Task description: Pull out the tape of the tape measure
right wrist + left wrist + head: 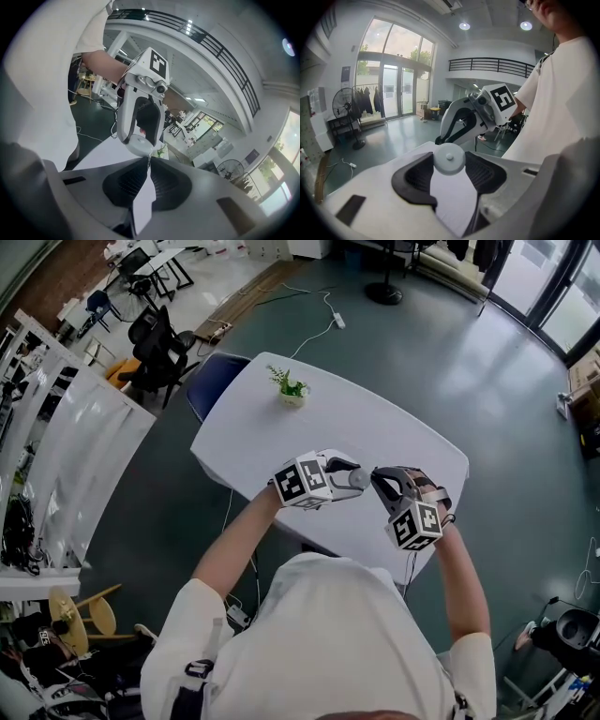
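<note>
Item under inspection: the tape measure (449, 158), a small round pale-grey case with a centre button. It is held in the air above the near half of the white counter (394, 418), in front of the person's chest.

The left gripper (351, 476) holds the case: its two dark ribbed fingers (417, 176) stand fairly wide and press on opposite sides of the disc.

The right gripper (148, 161) sits at 3 o'clock of the case, tip to tip with the left one. Its fingers are drawn in narrow, the tips together on the tape end (148, 159), a small tab at the case's rim. No length of tape can be made out between case and fingers.

Each gripper is held in one of the person's hands, and the marker cubes face upward.

Surroundings: a small potted plant (292, 390) stands on the counter at 11 o'clock of the case, well apart. A black office chair (157, 351) stands on the floor at 10 o'clock, beyond the counter's corner.
</note>
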